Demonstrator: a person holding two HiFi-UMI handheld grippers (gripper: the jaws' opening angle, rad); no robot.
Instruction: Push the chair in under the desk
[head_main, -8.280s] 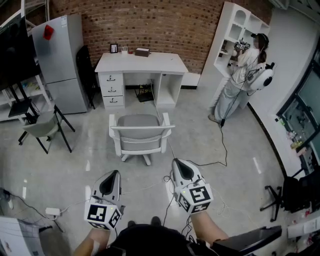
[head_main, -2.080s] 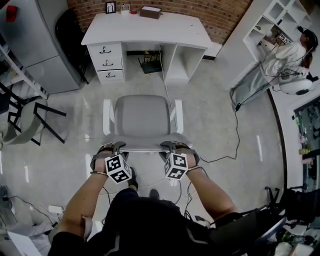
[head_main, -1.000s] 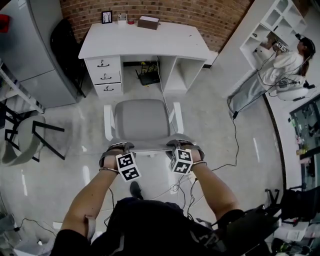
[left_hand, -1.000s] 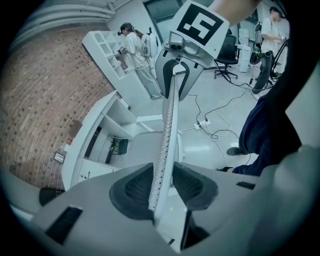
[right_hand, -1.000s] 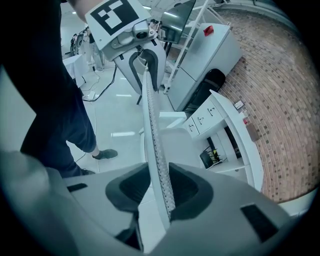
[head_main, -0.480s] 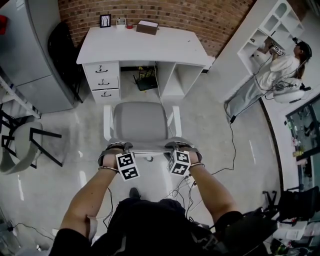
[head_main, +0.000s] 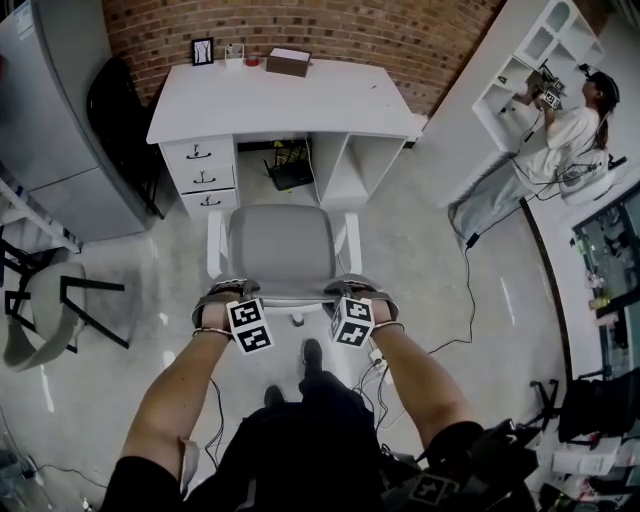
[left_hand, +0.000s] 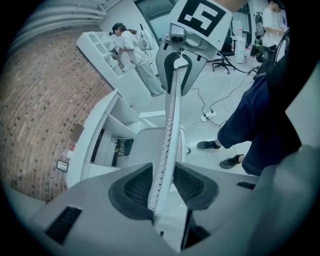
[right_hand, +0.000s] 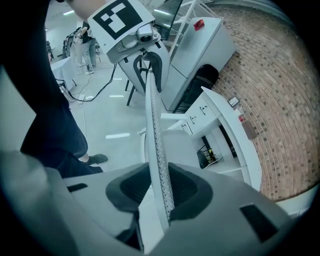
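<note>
The chair (head_main: 283, 247) has a grey seat, white arms and a thin white perforated backrest (head_main: 286, 294). It stands in front of the white desk (head_main: 285, 100), with its front edge at the desk's knee opening. My left gripper (head_main: 232, 291) is shut on the backrest's top edge near its left end, and the right gripper (head_main: 350, 288) near its right end. In the left gripper view the backrest (left_hand: 167, 125) runs between the dark pads (left_hand: 134, 187) of the left gripper (left_hand: 162, 175). In the right gripper view the backrest (right_hand: 154, 130) passes through the right gripper (right_hand: 159, 189).
Drawers (head_main: 200, 175) fill the desk's left side, and a black device (head_main: 290, 174) sits under it. A brown box (head_main: 288, 62) and a photo frame (head_main: 202, 50) sit on top. A grey cabinet (head_main: 50, 130), a folding chair (head_main: 45, 305), floor cables (head_main: 462, 270) and a person (head_main: 575, 110) surround the spot.
Both grippers and the chair have moved towards the desk. The seat's front edge now meets the desk opening. My feet have stepped forward behind it.
</note>
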